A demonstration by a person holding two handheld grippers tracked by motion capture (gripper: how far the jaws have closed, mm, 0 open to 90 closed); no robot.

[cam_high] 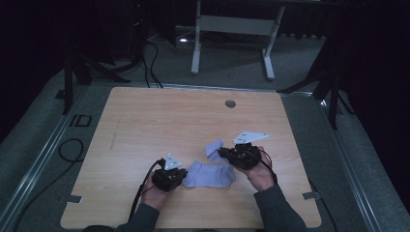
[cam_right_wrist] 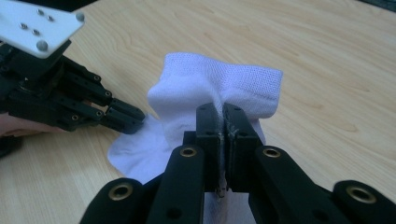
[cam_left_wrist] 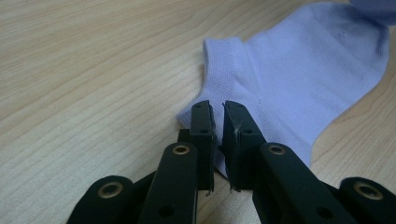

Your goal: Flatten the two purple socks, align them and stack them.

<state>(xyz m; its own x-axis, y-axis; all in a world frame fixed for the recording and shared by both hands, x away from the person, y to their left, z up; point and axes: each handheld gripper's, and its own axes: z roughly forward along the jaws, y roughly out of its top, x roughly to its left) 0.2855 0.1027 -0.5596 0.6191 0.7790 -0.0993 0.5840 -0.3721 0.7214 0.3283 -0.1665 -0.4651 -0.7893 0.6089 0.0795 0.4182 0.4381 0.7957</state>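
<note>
Pale lilac sock [cam_high: 210,175] lies on the wooden table [cam_high: 145,121], near the front edge, a bit right of centre, betw. the two grippers.

Left gripper [cam_high: 170,178] sits just left of the sock, held in the person's left hand [cam_high: 155,195]. In the left gripper view its fingers [cam_left_wrist: 201,128] are nearly closed, a thin slit left betw. them, tips at the sock's cuff edge [cam_left_wrist: 219,60]; fabric shows under and beside the tips, but can't tell if any of it is actually pinched.

Right gripper [cam_high: 238,155] is at the sock's right end, in the right hand [cam_high: 261,176]. In the right gripper view its fingers [cam_right_wrist: 208,130] are closed tight on a fold of the sock, and that end [cam_right_wrist: 219,88] is bunched and lifted off the table, standing above the finger tips; the rest of the sock stays flat. High view agrees: the toe end [cam_high: 213,147] curls up and back toward the far side.

Room: the far half of the table is bare wood apart from a small round grommet [cam_high: 230,103] near the back edge. Left and right table edges are well apart from both grippers. The front edge is near, forearms crossing it. Beyond the table: grey floor, a white desk frame [cam_high: 232,29], dark stands either side.
</note>
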